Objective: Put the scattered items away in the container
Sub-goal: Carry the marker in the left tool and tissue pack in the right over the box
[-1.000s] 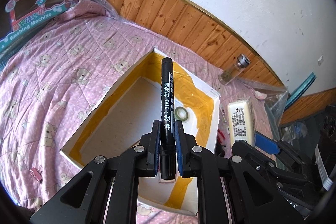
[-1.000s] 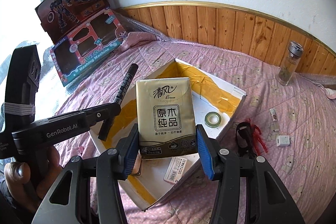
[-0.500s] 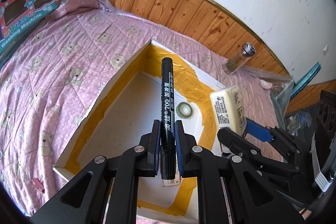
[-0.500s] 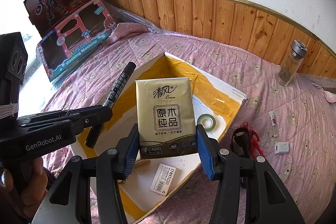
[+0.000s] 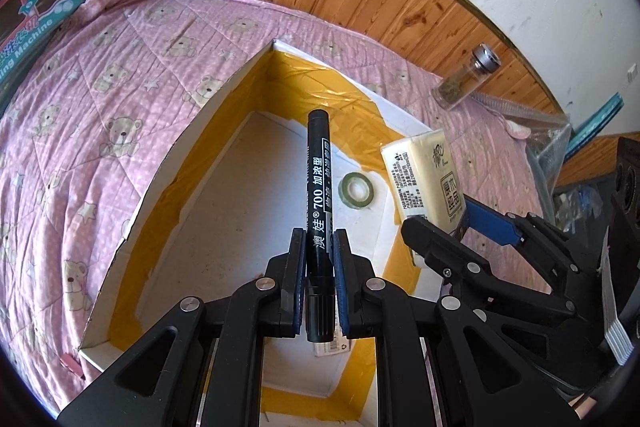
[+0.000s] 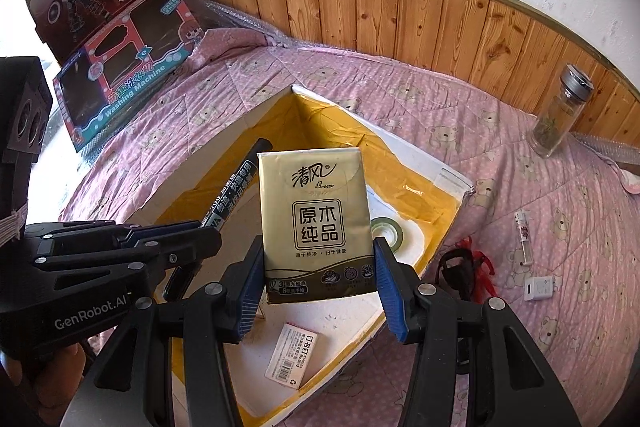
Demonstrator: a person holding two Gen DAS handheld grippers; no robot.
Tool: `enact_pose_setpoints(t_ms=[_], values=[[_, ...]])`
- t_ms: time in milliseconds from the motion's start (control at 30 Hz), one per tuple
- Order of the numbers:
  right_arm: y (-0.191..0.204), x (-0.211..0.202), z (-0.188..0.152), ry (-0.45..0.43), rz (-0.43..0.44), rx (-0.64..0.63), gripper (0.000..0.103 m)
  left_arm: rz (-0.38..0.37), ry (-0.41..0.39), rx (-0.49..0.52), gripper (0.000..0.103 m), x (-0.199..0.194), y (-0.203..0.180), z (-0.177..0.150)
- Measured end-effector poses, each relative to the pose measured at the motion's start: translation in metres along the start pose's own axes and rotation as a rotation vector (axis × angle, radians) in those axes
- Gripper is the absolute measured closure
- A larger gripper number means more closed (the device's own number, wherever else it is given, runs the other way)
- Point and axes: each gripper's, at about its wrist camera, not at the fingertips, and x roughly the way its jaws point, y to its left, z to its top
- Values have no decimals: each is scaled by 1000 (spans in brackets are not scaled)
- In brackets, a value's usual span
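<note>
The left gripper (image 5: 319, 281) is closed tight on a black marker (image 5: 319, 187); the pads press its lower part, and its capped end points up and away over the box (image 5: 224, 95). The bottom end of the marker hides part of a small label below it, so I cannot read that label in this view. The right gripper (image 6: 320, 279) stands quite wide, with both blue pads against the sides of a golden tissue pack (image 6: 316, 227), which it holds upright above the box. The pack covers a part of the box floor behind it. Inside the box lie a green tape roll (image 6: 387, 230), half hidden by the pack, and a small white packet (image 6: 292, 355). The box is white with yellow tape on its walls and sits on a pink quilt (image 6: 520, 187). On the quilt to the right of it are a black and red thing (image 6: 464, 269), hard to make out, a thin tube (image 6: 524, 237) and a small white block (image 6: 539, 287). A glass bottle (image 6: 560, 117) stands near the wooden wall panel. In the lower left corner, a hand (image 6: 44, 375) is cut off by the picture edge.
</note>
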Motion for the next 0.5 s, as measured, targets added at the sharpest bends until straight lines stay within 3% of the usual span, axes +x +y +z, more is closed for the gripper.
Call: enact_pose_setpoints(t_ms=[500], values=[[-5, 34, 18, 100, 13, -7, 50, 36, 52, -49, 89, 20, 11, 18]])
